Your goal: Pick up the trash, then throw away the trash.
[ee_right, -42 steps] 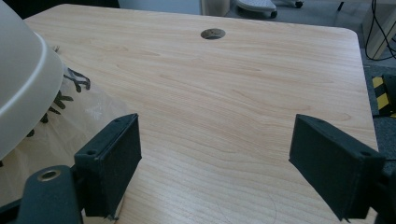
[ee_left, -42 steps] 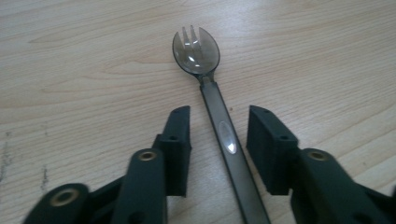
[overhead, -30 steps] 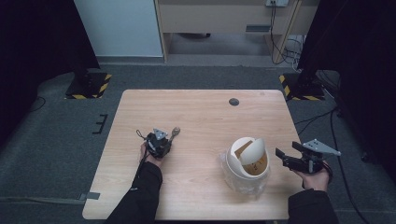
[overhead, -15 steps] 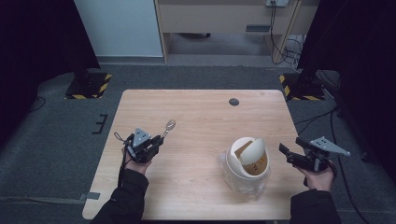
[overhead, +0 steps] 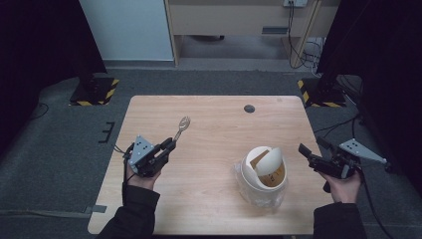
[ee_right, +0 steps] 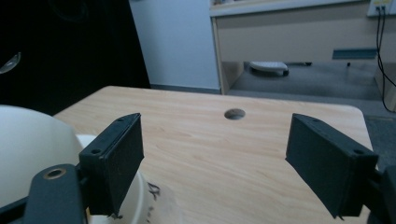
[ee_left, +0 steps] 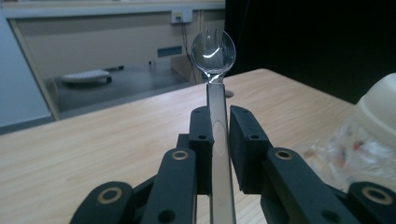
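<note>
A clear plastic spork (overhead: 182,126) (ee_left: 215,51) is clamped by its handle in my left gripper (overhead: 168,146) (ee_left: 219,135), its bowl pointing up and away over the left part of the wooden table (overhead: 219,124). A cream swing-lid bin (overhead: 263,172) lined with a clear plastic bag stands on the right half of the table; its rounded side shows in the right gripper view (ee_right: 32,154) and at the edge of the left gripper view (ee_left: 380,112). My right gripper (overhead: 309,153) (ee_right: 224,163) hovers just right of the bin, jaws wide open and empty.
A round cable hole (overhead: 249,108) (ee_right: 234,114) sits near the table's far edge. Beyond the table are a low cabinet (overhead: 239,20), hanging cables (overhead: 303,35) and yellow-black striped stand bases (overhead: 94,92) on the grey floor.
My left gripper has moved left and back toward the table's left edge, carrying the spork with it. The right gripper has shifted slightly right, away from the bin.
</note>
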